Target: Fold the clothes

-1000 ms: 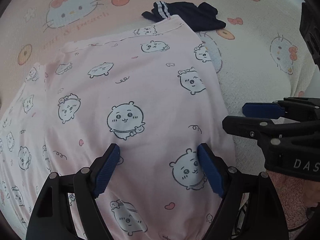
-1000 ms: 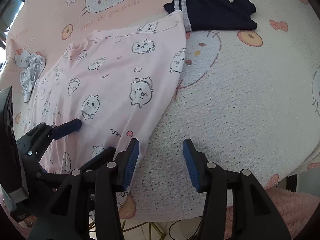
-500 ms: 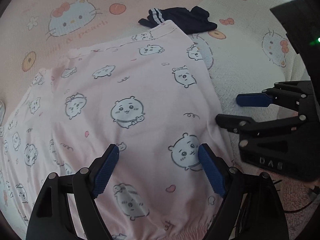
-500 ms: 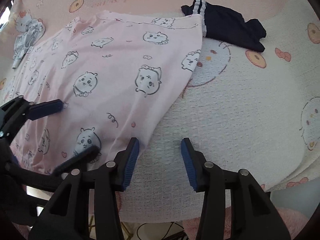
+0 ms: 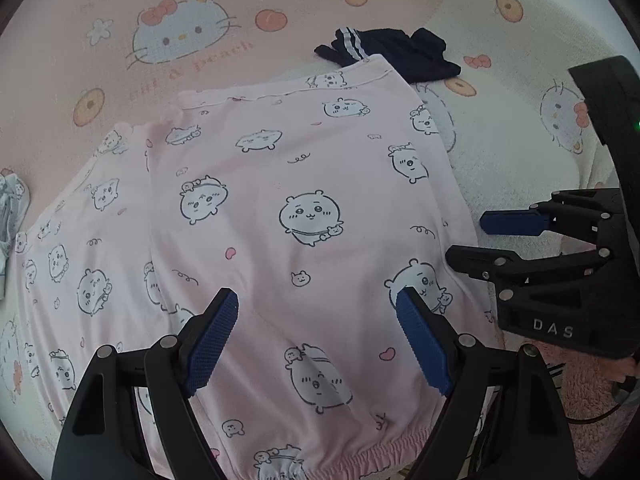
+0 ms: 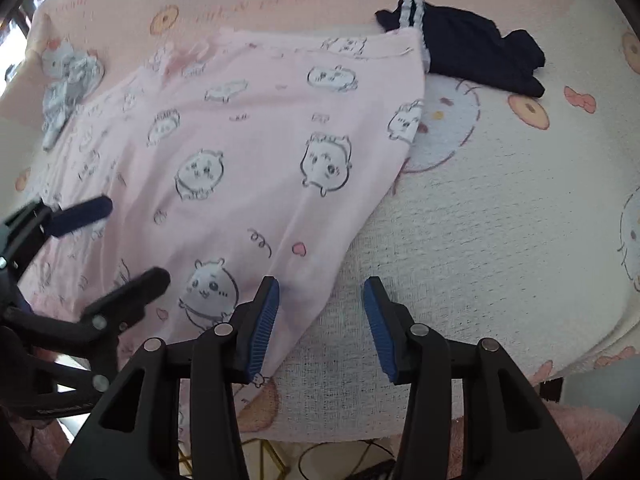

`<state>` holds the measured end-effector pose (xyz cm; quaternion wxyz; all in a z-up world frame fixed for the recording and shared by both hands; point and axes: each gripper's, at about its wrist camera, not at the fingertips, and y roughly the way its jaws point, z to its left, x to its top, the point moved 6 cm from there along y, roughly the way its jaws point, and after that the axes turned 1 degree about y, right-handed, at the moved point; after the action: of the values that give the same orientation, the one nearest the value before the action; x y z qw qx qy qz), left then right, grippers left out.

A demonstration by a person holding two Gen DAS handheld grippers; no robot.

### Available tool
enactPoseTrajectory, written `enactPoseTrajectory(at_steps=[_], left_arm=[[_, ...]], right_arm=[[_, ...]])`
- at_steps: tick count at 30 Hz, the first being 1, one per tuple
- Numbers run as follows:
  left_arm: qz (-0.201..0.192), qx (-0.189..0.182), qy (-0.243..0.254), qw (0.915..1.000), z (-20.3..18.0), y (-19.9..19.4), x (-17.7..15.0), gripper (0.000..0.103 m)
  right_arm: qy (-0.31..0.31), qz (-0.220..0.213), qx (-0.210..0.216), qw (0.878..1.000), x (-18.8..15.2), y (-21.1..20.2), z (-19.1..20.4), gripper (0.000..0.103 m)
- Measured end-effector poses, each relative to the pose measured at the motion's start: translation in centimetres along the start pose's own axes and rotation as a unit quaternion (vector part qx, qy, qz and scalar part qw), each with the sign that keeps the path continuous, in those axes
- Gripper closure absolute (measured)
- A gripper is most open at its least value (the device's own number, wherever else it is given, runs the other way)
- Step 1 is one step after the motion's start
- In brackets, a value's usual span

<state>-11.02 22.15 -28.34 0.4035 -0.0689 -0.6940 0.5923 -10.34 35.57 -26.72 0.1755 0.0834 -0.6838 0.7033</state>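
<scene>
Pink cartoon-print pajama pants (image 5: 304, 216) lie flat on the Hello Kitty blanket (image 6: 500, 216), elastic waistband at the near edge. Left hand-held gripper (image 5: 316, 336) hovers over the waist area, jaws apart, empty. Right hand-held gripper (image 6: 320, 324) straddles the pants' right edge, jaws apart, not clamping. Navy striped garment (image 6: 476, 56) touches the far corner; grey-white cloth (image 6: 68, 92) far left
</scene>
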Motion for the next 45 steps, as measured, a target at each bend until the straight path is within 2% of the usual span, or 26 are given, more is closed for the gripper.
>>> enactPoseTrajectory(at_steps=[4, 7, 9, 12, 13, 14, 17, 20, 23, 25, 28, 33, 38, 42, 45], left_arm=[[0.023, 0.014, 0.012, 0.9996, -0.5, 1.0, -0.9, 0.019], [0.028, 0.015, 0.008, 0.9995, -0.5, 1.2, -1.5, 0.019], [0.034, 0.007, -0.006, 0.9994, -0.2, 1.4, -1.6, 0.019], [0.037, 0.009, -0.010, 0.9992, -0.1, 1.3, -1.6, 0.019], [0.034, 0.011, -0.009, 0.9993, -0.2, 1.1, -1.6, 0.019], [0.031, 0.011, -0.008, 0.9994, -0.3, 0.8, -1.6, 0.019], [0.024, 0.008, -0.002, 0.9997, -0.6, 0.2, -1.5, 0.019], [0.026, 0.014, 0.006, 0.9995, -0.8, 0.2, -1.6, 0.019], [0.033, 0.016, 0.002, 0.9993, -0.6, 0.3, -1.7, 0.019], [0.040, 0.023, 0.004, 0.9989, -0.3, 0.4, -1.9, 0.019], [0.048, 0.019, -0.007, 0.9987, 0.2, 0.7, -2.2, 0.019], [0.025, 0.001, -0.048, 0.9985, 1.4, -0.3, -1.8, 0.019], [0.049, 0.003, -0.073, 0.9961, 2.9, 0.7, -2.8, 0.019], [0.053, 0.019, -0.052, 0.9970, 2.1, 1.0, -3.0, 0.019], [0.056, 0.020, -0.055, 0.9967, 2.1, 1.1, -2.9, 0.019]], right_arm=[[-0.009, 0.005, -0.014, 1.000, -0.5, 0.1, -0.3, 0.057], [-0.019, 0.010, -0.049, 0.999, -1.2, 0.1, -0.9, 0.051], [-0.005, 0.016, -0.065, 0.998, -1.7, 0.1, -2.0, 0.044], [0.022, 0.020, -0.078, 0.997, -2.4, -0.5, -3.9, 0.044], [0.037, 0.017, -0.066, 0.997, -2.5, -0.8, -4.3, 0.049], [0.058, 0.011, -0.048, 0.997, -2.6, -1.3, -4.8, 0.059], [0.096, -0.020, 0.044, 0.994, -2.0, -2.8, -4.9, 0.059], [0.053, -0.021, 0.074, 0.996, -1.6, -2.8, -2.4, 0.059], [-0.005, 0.028, 0.011, 1.000, -2.8, 0.0, 0.1, 0.060], [-0.015, 0.030, -0.015, 0.999, -3.3, -0.3, 0.0, 0.060], [0.001, 0.039, -0.046, 0.998, -4.2, -0.6, -1.2, 0.049], [0.070, 0.005, 0.012, 0.997, -3.5, -2.0, -2.4, 0.054], [0.067, 0.021, 0.018, 0.997, -3.4, -0.8, -2.1, 0.052], [0.063, -0.003, 0.034, 0.997, -1.9, -0.2, -2.0, 0.053], [0.040, 0.006, 0.011, 0.999, -1.3, 0.8, -1.4, 0.050]])
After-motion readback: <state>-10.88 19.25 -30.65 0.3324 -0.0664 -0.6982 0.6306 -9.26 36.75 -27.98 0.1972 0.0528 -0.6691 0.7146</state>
